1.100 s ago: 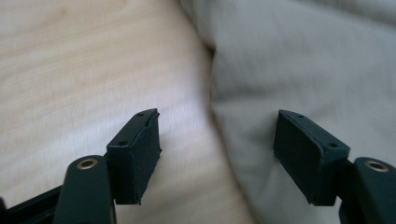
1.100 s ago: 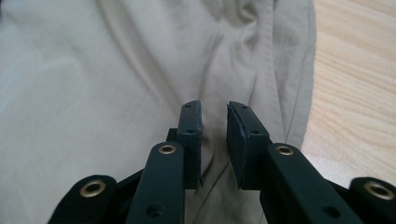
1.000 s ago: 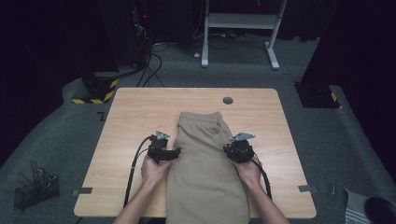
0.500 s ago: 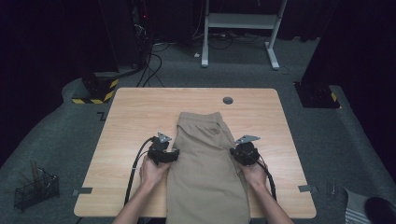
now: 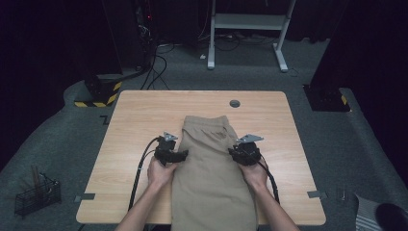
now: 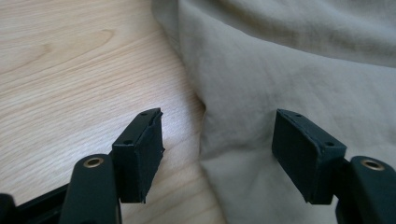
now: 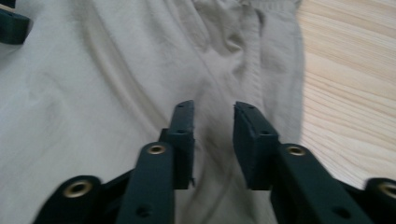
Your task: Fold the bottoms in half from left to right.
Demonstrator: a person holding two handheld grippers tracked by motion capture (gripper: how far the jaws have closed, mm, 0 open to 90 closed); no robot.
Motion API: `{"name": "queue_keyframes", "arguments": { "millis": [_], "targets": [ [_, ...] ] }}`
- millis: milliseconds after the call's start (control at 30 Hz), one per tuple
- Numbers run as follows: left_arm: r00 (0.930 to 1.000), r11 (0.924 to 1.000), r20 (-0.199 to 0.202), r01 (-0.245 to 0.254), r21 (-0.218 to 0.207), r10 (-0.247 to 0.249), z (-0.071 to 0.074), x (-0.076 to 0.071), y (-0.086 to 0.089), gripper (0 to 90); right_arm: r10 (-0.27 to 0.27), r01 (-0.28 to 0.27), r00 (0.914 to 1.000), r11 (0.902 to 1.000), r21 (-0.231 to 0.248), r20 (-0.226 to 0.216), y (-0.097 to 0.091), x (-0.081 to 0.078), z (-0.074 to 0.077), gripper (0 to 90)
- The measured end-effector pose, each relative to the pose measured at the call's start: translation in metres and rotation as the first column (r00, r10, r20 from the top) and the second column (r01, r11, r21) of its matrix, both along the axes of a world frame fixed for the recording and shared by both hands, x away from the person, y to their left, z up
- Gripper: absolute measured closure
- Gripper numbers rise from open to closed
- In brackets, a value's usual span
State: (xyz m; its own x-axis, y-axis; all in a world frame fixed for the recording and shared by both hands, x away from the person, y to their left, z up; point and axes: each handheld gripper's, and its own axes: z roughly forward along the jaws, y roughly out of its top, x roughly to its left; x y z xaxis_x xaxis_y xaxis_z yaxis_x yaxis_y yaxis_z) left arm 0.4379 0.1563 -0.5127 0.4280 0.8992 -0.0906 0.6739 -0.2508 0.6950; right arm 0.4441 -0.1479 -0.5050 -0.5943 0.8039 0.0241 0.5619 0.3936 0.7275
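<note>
Lower centre: soft, creased khaki trousers (image 5: 211,178) lie on the pale wood-grain desk (image 5: 134,120); left hand-held gripper (image 5: 179,155) released, right hand-held gripper (image 5: 233,153) just opening, grasping nothing.

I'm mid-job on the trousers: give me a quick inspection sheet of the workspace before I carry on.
Surface: wooden table, round grommet near far edge.
Job's things: beige trousers laid flat, near end overhanging.
Clutter: nothing seen on the table.
Tools: left tool open, astride the trousers' edge; right tool over the cloth, its jaws just opening, nothing pinched.
Cables: one trails from each tool; more on the floor.
Surroundings: wire basket, white desk frame, dark room.
</note>
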Motion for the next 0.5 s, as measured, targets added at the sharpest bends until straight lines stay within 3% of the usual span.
{"name": "queue_keyframes", "arguments": {
  "millis": [167, 267, 500],
  "targets": [
    [1.0000, 0.9997, -0.001, 0.001, 0.025, -0.001, -0.004, 0.001, -0.001, 32.1, 0.012, -0.013, 0.9990, 0.9997, -0.021, -0.043, 0.002, 0.008, -0.010, 88.8],
    [0.9997, 0.9967, 0.020, 0.011, 0.080, -0.012, -0.005, -0.004, -0.004, 32.0, 0.039, -0.041, 0.9984, 0.9982, -0.044, -0.041, 0.000, 0.005, -0.009, 89.9],
    [0.9990, 0.9962, 0.017, 0.040, 0.077, -0.041, -0.005, -0.021, -0.001, 31.6, 0.072, -0.074, 0.9957, 0.9964, -0.040, -0.060, -0.012, -0.011, -0.008, 90.0]
  ]
}}
